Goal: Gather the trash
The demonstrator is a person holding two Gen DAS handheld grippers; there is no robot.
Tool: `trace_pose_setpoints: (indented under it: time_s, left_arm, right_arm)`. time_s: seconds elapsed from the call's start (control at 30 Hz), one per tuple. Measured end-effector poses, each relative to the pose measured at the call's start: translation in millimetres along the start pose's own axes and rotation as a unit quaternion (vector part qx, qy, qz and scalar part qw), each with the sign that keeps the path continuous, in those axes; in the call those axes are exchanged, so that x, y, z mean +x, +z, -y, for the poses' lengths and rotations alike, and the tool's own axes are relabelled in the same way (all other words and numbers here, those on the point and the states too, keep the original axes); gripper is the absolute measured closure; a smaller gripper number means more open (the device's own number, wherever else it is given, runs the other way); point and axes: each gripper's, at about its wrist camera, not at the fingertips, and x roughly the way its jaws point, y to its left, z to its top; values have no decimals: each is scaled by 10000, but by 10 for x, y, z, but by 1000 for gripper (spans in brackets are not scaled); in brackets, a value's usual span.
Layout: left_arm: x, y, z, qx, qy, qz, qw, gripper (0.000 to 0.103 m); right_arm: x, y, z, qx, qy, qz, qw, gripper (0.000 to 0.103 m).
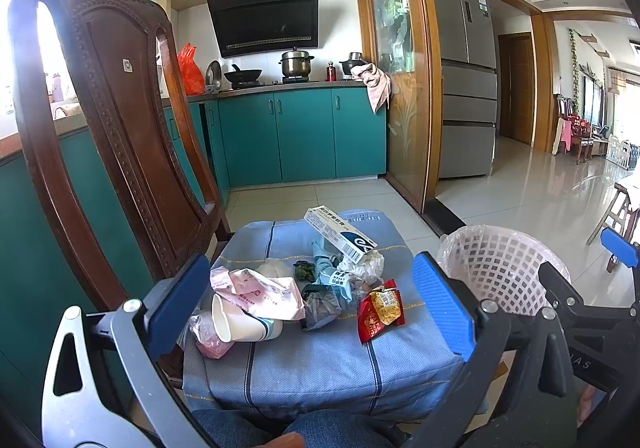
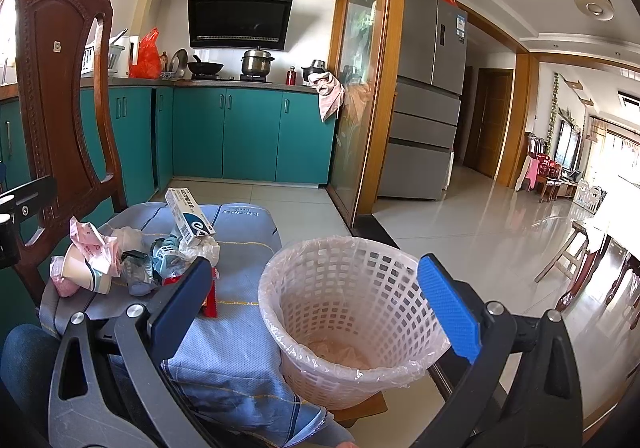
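A pile of trash lies on a blue cloth-covered seat: a white paper cup on its side, a pink wrapper, a red snack packet, a white carton box, crumpled grey-blue bags. My left gripper is open and empty, its pads either side of the pile. My right gripper is open and empty over a pale lattice waste basket with a clear liner. The basket also shows in the left wrist view. The pile shows in the right wrist view.
A carved wooden chair back stands left of the seat. Teal kitchen cabinets and a stove with pots lie beyond. A grey fridge and a glossy tiled floor are to the right. A wooden stool stands far right.
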Motion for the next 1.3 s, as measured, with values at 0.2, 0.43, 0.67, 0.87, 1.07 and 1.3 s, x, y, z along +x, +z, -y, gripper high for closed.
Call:
trace_pose_setpoints:
  time_s: [0.2, 0.43, 0.67, 0.87, 1.07, 1.3]
  left_arm:
    - [-3, -7, 1, 8, -1, -10, 10000, 2]
    - [-5, -11, -1, 9, 3, -7, 10000, 2]
    - [-17, -15, -21, 22, 17, -18, 10000, 2]
    - [-18, -16, -17, 25, 18, -20, 10000, 2]
    - [-16, -16, -14, 28, 18, -21, 10000, 2]
    - [-13, -18, -28, 31, 25, -37, 10000, 2]
  right_arm:
    - [-2, 12, 5, 23, -20, -7, 10000, 3]
    - [-5, 14, 11, 70, -69, 3, 10000, 3]
    - [-4, 4, 25, 90, -86, 15, 9999, 3]
    - [1, 10, 30, 99, -97, 23, 9999, 3]
    - [2, 7, 31, 97, -94, 19, 9999, 3]
    - [6, 6, 30, 98, -104, 21, 9999, 3]
